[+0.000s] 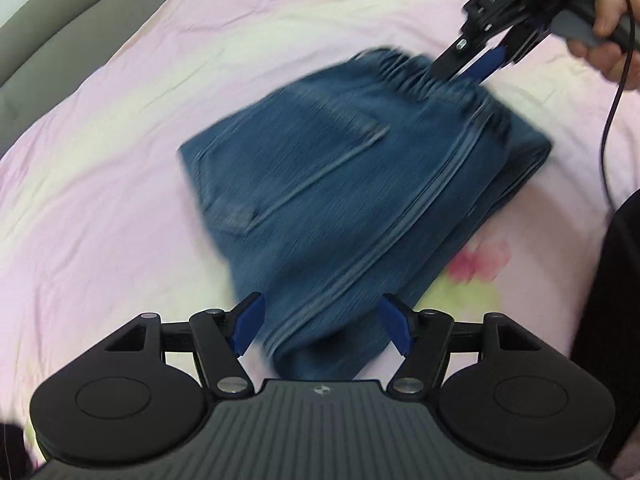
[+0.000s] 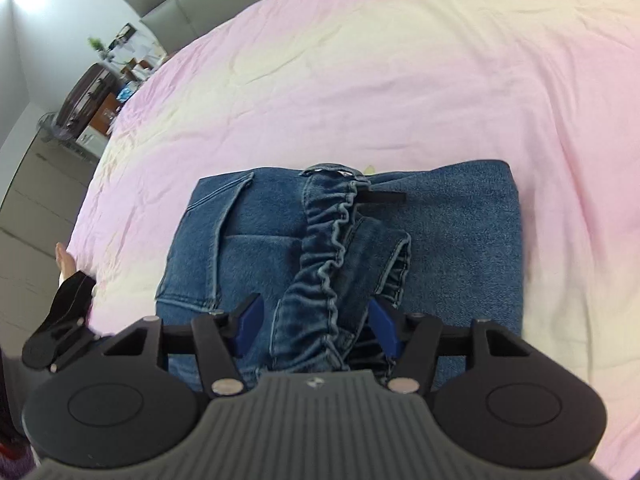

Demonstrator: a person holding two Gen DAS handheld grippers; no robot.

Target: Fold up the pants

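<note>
Blue denim pants [image 1: 340, 184] lie folded into a thick bundle on the pink bedspread [image 1: 100, 200]. My left gripper [image 1: 320, 326] is open, its blue pads on either side of the bundle's near corner, not pinching it. My right gripper [image 1: 460, 70] shows in the left wrist view at the elastic waistband [image 1: 404, 70]. In the right wrist view the pants [image 2: 460, 232] fill the middle, and my right gripper [image 2: 316, 326] is open with the gathered waistband [image 2: 320, 256] running between its blue pads.
A grey headboard [image 1: 48, 12] edges the bed at the far side. A cluttered desk and a suitcase [image 2: 88, 92] stand beyond the bed's left edge. My dark-clothed body [image 1: 616, 300] is at the right. The other gripper's side [image 2: 60, 320] shows at the left.
</note>
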